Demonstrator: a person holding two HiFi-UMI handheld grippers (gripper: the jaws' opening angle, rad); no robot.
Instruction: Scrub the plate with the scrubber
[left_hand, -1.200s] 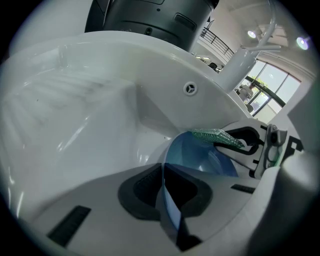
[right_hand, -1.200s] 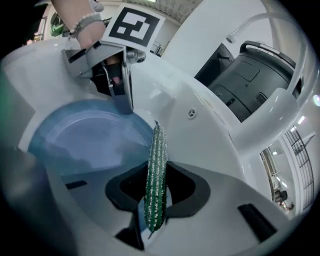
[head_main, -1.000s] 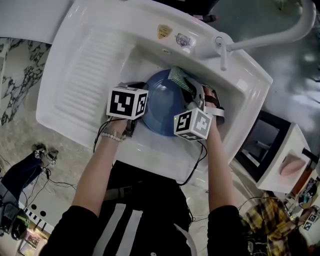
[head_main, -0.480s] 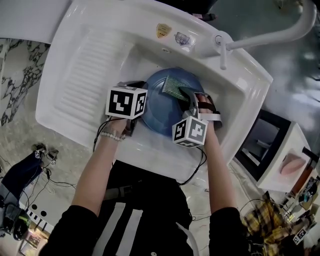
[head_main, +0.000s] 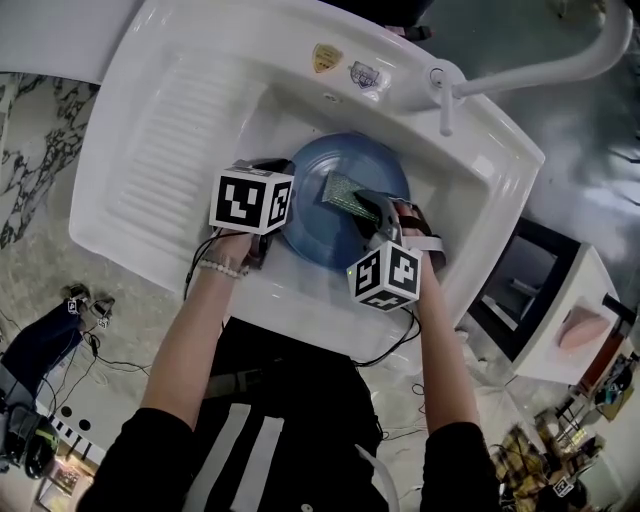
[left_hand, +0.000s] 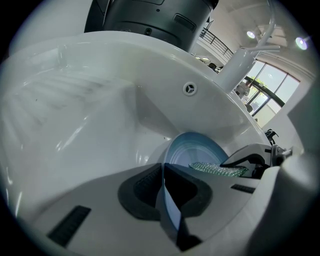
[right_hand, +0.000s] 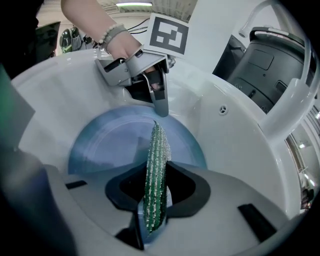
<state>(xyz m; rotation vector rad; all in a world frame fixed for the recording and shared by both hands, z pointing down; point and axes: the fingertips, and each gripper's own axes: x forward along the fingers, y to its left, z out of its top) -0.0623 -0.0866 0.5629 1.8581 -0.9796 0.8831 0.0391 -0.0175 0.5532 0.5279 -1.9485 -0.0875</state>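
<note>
A blue plate (head_main: 340, 200) lies tilted in the white sink basin (head_main: 290, 110). My left gripper (head_main: 272, 222) is shut on the plate's left rim; the rim (left_hand: 167, 210) runs edge-on between its jaws. My right gripper (head_main: 375, 215) is shut on a green scrubber (head_main: 345, 193), which rests flat on the plate's face near the middle. In the right gripper view the scrubber (right_hand: 155, 175) stands edge-on between the jaws above the blue plate (right_hand: 110, 140), with the left gripper (right_hand: 160, 107) on the far rim. The scrubber (left_hand: 217, 169) also shows past the plate (left_hand: 195, 152).
The sink has a ribbed drainboard (head_main: 170, 140) at the left and a tap (head_main: 450, 95) at the back right. A marbled counter (head_main: 40, 150) lies to the left. A white box (head_main: 570, 320) stands at the right; cables and clutter (head_main: 60, 340) lie on the floor.
My right gripper has drawn the scrubber from the plate's far rim toward its middle, coming back toward me. The left gripper and the plate have stayed put.
</note>
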